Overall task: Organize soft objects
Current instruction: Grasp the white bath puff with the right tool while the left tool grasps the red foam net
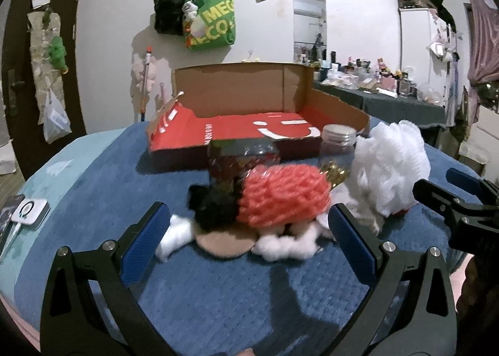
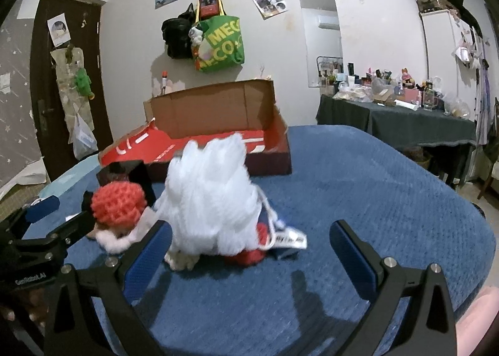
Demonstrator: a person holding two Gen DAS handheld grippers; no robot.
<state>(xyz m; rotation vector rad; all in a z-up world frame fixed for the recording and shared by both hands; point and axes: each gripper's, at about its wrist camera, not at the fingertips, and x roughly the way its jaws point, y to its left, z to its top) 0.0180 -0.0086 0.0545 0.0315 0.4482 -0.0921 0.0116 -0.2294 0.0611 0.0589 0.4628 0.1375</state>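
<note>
A pile of soft things lies on the blue bedspread (image 1: 218, 293). A coral foam net (image 1: 282, 197) sits on top, with a black fuzzy piece (image 1: 212, 204), white cotton balls (image 1: 285, 246) and a tan round pad (image 1: 223, 245) beneath. A white mesh pouf (image 1: 389, 165) lies to the right. My left gripper (image 1: 246, 231) is open, just in front of the pile. In the right wrist view, my right gripper (image 2: 251, 243) is open in front of the pouf (image 2: 212, 190), with a red knit piece (image 2: 248, 257) under it. An open red cardboard box (image 1: 249, 131) stands behind.
A dark shiny box (image 1: 241, 158) and a clear jar with a metal lid (image 1: 338, 140) stand in front of the cardboard box. A white device (image 1: 29, 211) lies at the bed's left edge. A cluttered table (image 2: 399, 122) stands at right; bags hang on the wall.
</note>
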